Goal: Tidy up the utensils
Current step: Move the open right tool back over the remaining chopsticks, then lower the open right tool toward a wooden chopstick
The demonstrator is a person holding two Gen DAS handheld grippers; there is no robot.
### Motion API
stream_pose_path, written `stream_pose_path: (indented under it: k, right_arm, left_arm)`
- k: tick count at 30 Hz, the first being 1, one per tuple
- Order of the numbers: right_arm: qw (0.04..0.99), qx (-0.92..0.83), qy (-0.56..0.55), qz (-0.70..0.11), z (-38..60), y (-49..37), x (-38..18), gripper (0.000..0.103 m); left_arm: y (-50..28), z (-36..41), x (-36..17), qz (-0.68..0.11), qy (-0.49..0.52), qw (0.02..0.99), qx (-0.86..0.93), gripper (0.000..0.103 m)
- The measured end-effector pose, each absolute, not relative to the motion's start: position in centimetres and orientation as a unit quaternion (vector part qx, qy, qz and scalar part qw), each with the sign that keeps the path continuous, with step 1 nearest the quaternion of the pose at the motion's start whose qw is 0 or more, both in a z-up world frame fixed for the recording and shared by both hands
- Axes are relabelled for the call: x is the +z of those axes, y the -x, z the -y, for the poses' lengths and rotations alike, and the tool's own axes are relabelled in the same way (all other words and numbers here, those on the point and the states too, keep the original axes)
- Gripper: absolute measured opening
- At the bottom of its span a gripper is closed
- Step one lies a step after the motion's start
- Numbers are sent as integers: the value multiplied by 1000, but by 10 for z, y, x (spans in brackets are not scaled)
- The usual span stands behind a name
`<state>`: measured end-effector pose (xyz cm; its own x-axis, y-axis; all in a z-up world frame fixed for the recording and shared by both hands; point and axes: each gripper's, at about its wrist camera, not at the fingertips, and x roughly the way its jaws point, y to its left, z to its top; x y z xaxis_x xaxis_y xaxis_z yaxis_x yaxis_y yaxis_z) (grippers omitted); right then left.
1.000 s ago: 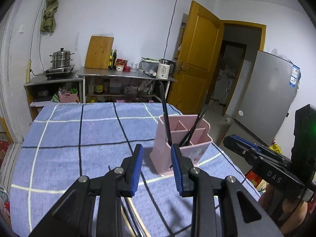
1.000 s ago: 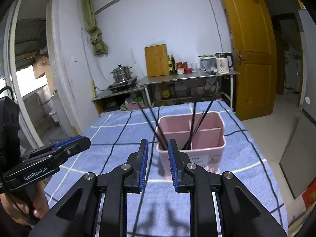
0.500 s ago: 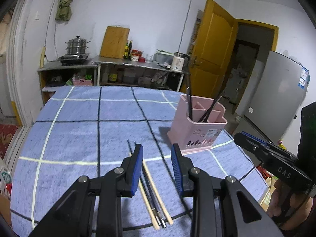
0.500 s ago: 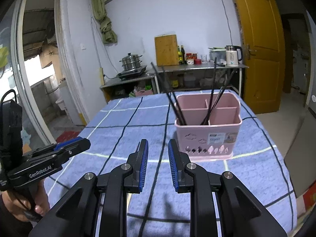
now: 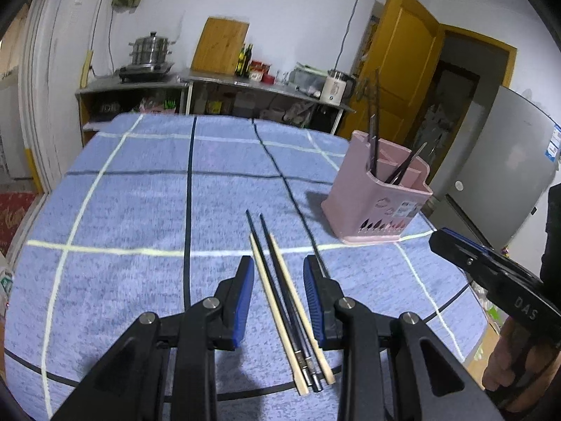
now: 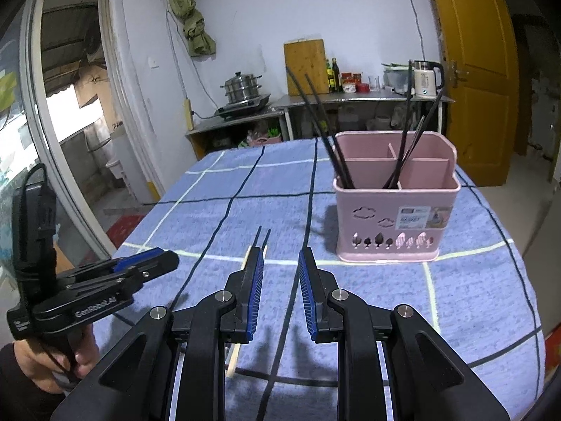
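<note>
**Inspector A:** Start with the largest item. The desk (image 5: 140, 193), under its blue checked cloth, carries only 2 groups of task things. Status of the pink utensil holder (image 6: 396, 210)?

**Inspector B:** Upright near the far right edge of the desk, divided into compartments. Several dark chopsticks (image 6: 336, 140) already stand in it, some leaning left in the left compartment, others leaning right near the middle divider — I judge that part of the sorting done. An exact count is not readable.

**Inspector A:** And what is outstanding?

**Inspector B:** 4 loose chopsticks (image 5: 284, 298) lie side by side on the cloth, well apart from the holder: 2 pale wooden ones on the outside, 2 dark ones with metal ends between them. None is lifted. By my reading the task is partly complete, with these 4 left to place.

**Inspector A:** Grippers?

**Inspector B:** The left gripper (image 5: 278, 277) hangs directly over the loose bundle, its fingers set narrowly apart and empty — the chopsticks show in the gap but the pads do not press on them. The right gripper (image 6: 280, 273) sits just right of the bundle, fingers likewise slightly parted, holding nothing.

**Inspector A:** Next step, in your judgement?

**Inspector B:** A pick-up from the bundle, probably by the left.
</note>
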<state>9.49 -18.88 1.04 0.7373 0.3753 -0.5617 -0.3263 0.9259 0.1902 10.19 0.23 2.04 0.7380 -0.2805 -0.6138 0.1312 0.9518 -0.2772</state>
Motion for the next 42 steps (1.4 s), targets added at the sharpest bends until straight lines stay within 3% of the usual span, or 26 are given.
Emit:
stream_pose_path:
  k: [22,42]
  right_arm:
    - [911,197,-38,-359,177,-124,-26,22]
    - [910,200,-41,-361,175,-122,-29,22]
  left_arm:
    - [-161,14,-54,-431,91,894,-88,30]
    - [-164,25,-52,-427,33,902,-59,37]
